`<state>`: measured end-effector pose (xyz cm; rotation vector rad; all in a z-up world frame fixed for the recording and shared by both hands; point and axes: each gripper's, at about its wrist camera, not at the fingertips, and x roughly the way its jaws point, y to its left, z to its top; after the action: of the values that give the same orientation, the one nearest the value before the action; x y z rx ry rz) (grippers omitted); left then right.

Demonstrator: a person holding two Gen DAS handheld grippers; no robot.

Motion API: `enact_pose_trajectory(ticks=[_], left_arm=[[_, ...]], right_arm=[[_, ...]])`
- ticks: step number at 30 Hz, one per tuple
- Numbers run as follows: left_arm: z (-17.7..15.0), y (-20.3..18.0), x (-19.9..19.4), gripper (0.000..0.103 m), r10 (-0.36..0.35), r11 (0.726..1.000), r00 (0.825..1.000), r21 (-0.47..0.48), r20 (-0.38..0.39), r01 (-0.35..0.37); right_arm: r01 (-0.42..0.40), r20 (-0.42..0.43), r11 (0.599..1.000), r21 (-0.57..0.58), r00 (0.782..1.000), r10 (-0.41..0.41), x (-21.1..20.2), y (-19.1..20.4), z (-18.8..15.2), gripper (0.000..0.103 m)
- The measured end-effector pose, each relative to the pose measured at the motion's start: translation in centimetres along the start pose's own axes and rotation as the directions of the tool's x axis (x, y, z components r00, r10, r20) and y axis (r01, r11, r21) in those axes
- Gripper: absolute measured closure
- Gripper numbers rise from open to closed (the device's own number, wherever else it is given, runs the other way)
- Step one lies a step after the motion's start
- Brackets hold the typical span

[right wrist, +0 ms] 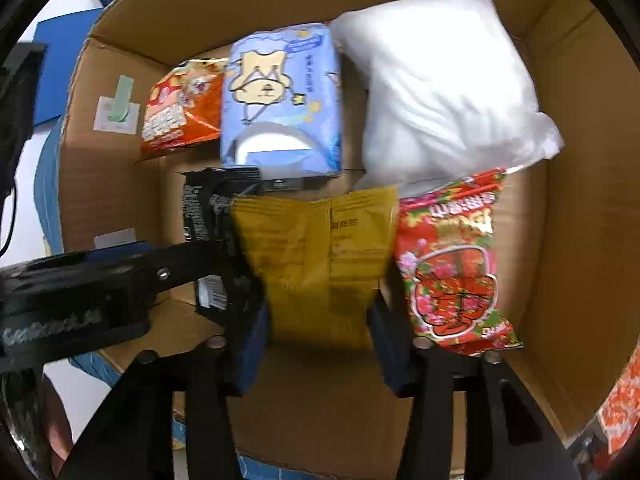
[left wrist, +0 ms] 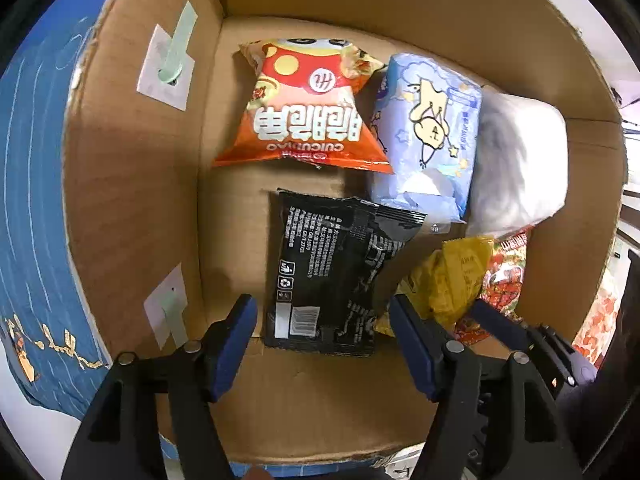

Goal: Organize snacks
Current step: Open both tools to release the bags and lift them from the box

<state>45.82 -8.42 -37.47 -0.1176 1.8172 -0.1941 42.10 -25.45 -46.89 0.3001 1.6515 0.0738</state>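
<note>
Left gripper [left wrist: 322, 344]: your fingers stand wide apart, holding nothing, with the black packet [left wrist: 334, 270] lying flat just ahead between them.
Right gripper [right wrist: 316, 344]: fingers spread, the yellow packet [right wrist: 316, 256] between them; contact unclear.
Red packet [right wrist: 452, 264]: just right of your right fingers.
Orange bag [left wrist: 308, 108], blue tissue pack [left wrist: 428, 136], white bag [right wrist: 444, 92]: farther ahead, along the cardboard box [left wrist: 132, 184] back wall.

An orange snack bag [left wrist: 304, 112], a black packet [left wrist: 332, 272], a yellow packet [right wrist: 316, 260] and a red flowered packet [right wrist: 452, 264] are seen in a brown box [left wrist: 132, 184].
</note>
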Motion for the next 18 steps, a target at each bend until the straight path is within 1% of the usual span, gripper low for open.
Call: enact_pose_trajectory(ticks=[1, 2, 3, 4, 5, 7, 9, 10, 11, 12, 15, 18], left_arm=[[-0.3, -0.1, -0.3, 0.032, -0.001, 1.0, 1.0, 0.004, 0.006, 0.001], [-0.5, -0.2, -0.6, 0.031, 0.004, 1.0, 1.0, 0.008, 0.012, -0.004], [-0.8, -0.3, -0.9, 0.03, 0.013, 1.0, 1.0, 0.016, 0.022, -0.013], [-1.0, -0.5, -1.2, 0.025, 0.019, 1.0, 0.999, 0.022, 0.03, -0.02], [-1.3, -0.7, -1.5, 0.014, 0.028, 0.999, 0.999, 0.028, 0.04, -0.029], [-2.1, -0.9, -2.3, 0.009, 0.045, 0.998, 0.996, 0.042, 0.075, -0.049], [-2.8, -1.2, -3.3, 0.007, 0.063, 0.996, 0.992, 0.051, 0.106, -0.069], [-3.1, -1.3, -3.7, 0.004, 0.063, 0.996, 0.991, 0.055, 0.118, -0.07], [-3.5, -1.4, -4.2, 0.002, 0.064, 0.996, 0.989, 0.059, 0.134, -0.073], [-4.0, -1.6, -4.8, 0.002, 0.066, 0.995, 0.986, 0.066, 0.155, -0.077], [-5.7, -2.2, -6.3, 0.002, 0.082, 0.992, 0.973, 0.078, 0.217, -0.101], [-6.7, -1.9, -7.1, 0.002, 0.091, 0.99, 0.963, 0.081, 0.253, -0.115]], right_arm=[[0.005, 0.002, 1.0, 0.004, 1.0, -0.005, -0.2, -0.3, 0.1, 0.027], [0.007, 0.007, 1.0, 0.002, 1.0, -0.007, -0.3, -0.4, 0.0, 0.013], [0.005, 0.011, 1.0, 0.0, 1.0, -0.005, -0.4, -0.4, 0.0, 0.01], [0.01, 0.017, 1.0, 0.001, 1.0, -0.01, -0.6, -0.4, 0.0, 0.01], [0.026, 0.027, 1.0, -0.002, 0.999, -0.026, -0.9, -0.4, 0.0, 0.01], [0.047, 0.044, 0.999, -0.003, 0.998, -0.047, -1.5, -0.3, -0.2, 0.01], [0.075, 0.062, 0.997, -0.005, 0.995, -0.075, -2.5, -0.8, -0.5, 0.009], [0.091, 0.076, 0.996, -0.008, 0.993, -0.09, -3.0, -0.8, -0.9, 0.007], [0.104, 0.083, 0.995, -0.01, 0.991, -0.102, -3.3, -0.6, -1.7, 0.003], [0.121, 0.095, 0.993, -0.01, 0.988, -0.12, -3.7, -0.6, -1.9, 0.0], [0.144, 0.132, 0.99, -0.002, 0.981, -0.142, -5.3, -1.0, -2.6, 0.0], [0.153, 0.171, 0.988, 0.025, 0.973, -0.155, -6.7, -1.3, -3.5, 0.0]])
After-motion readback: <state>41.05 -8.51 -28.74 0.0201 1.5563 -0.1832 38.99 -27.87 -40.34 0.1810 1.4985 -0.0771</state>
